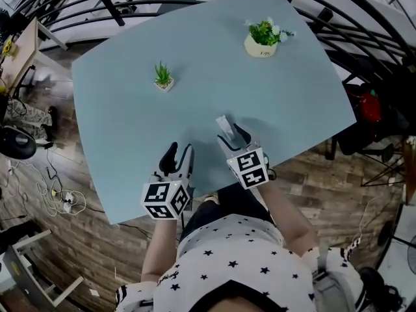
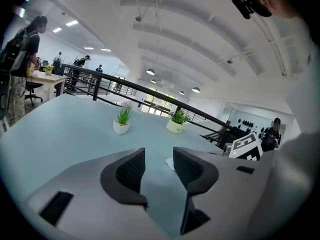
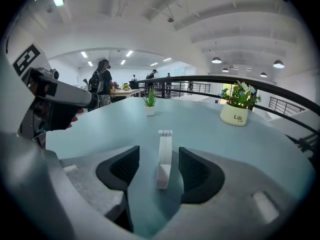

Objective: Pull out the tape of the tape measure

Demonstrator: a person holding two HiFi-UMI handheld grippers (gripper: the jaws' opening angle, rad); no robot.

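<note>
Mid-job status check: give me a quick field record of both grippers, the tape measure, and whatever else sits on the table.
table: light blue top
tape measure: white, standing on edge on the table
tape: no pulled-out length visible
right gripper: jaws apart on either side of the tape measure, a gap showing on each side
left gripper: jaws apart, nothing between them, low over the table
other items: small plant; larger plant in a cream pot, both farther back
</note>
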